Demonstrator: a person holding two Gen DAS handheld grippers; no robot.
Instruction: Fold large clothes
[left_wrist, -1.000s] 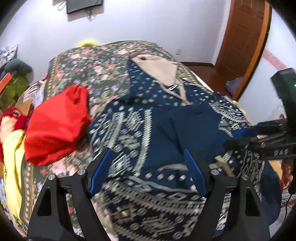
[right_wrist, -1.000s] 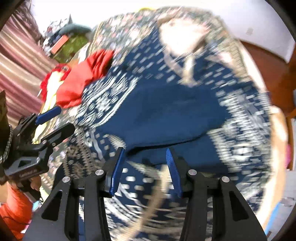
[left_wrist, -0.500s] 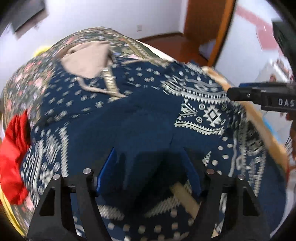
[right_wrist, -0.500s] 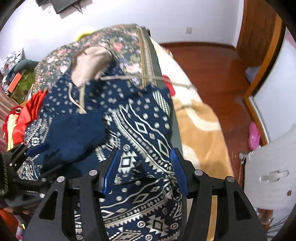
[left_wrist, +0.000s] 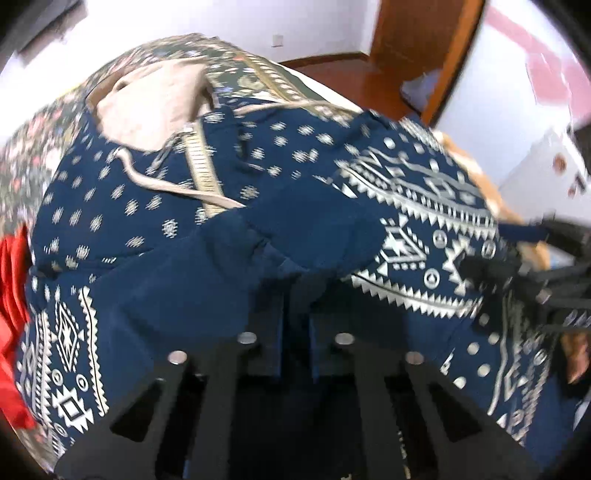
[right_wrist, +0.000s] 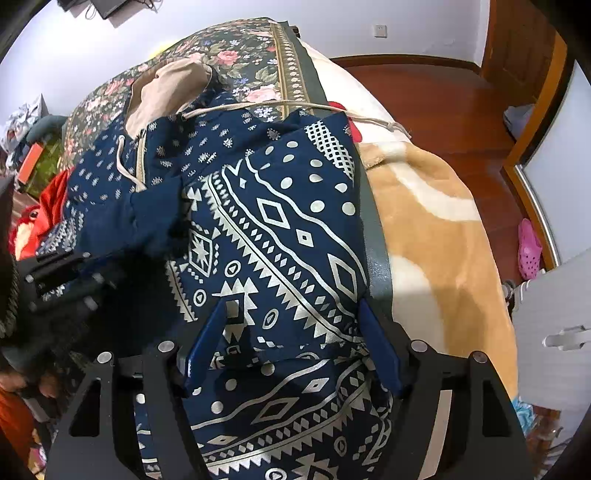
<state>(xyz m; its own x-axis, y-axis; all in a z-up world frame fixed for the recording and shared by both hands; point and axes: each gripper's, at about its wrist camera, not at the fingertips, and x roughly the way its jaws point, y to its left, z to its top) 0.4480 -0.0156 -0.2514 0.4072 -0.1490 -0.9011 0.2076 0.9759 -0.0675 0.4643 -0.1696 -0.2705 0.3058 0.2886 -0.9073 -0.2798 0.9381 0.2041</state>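
A navy hoodie (left_wrist: 406, 206) with a silver geometric print lies spread on the bed, its beige hood (left_wrist: 155, 107) at the far end. A plain navy sleeve end (left_wrist: 303, 229) lies folded across its front. My left gripper (left_wrist: 297, 317) points steeply down, its jaws closing on a fold of that navy cloth, which fills the narrow gap between them. My right gripper (right_wrist: 293, 317) hovers over the hoodie's (right_wrist: 280, 229) printed right side near the bed's edge. Its jaws are opening wide, and the cloth lies below them, not pinched. Each gripper shows blurred in the other's view.
A red garment (right_wrist: 51, 199) lies left of the hoodie on the floral bedspread (right_wrist: 236, 48). A tan blanket (right_wrist: 436, 229) hangs over the bed's right side. Beyond it are a wooden floor, a pink shoe (right_wrist: 528, 247) and a brown door (right_wrist: 517, 44).
The left gripper dropped onto the navy sleeve and its jaws came together on the cloth. The right gripper swung to the hoodie's right side, sank, and its jaws spread wider.
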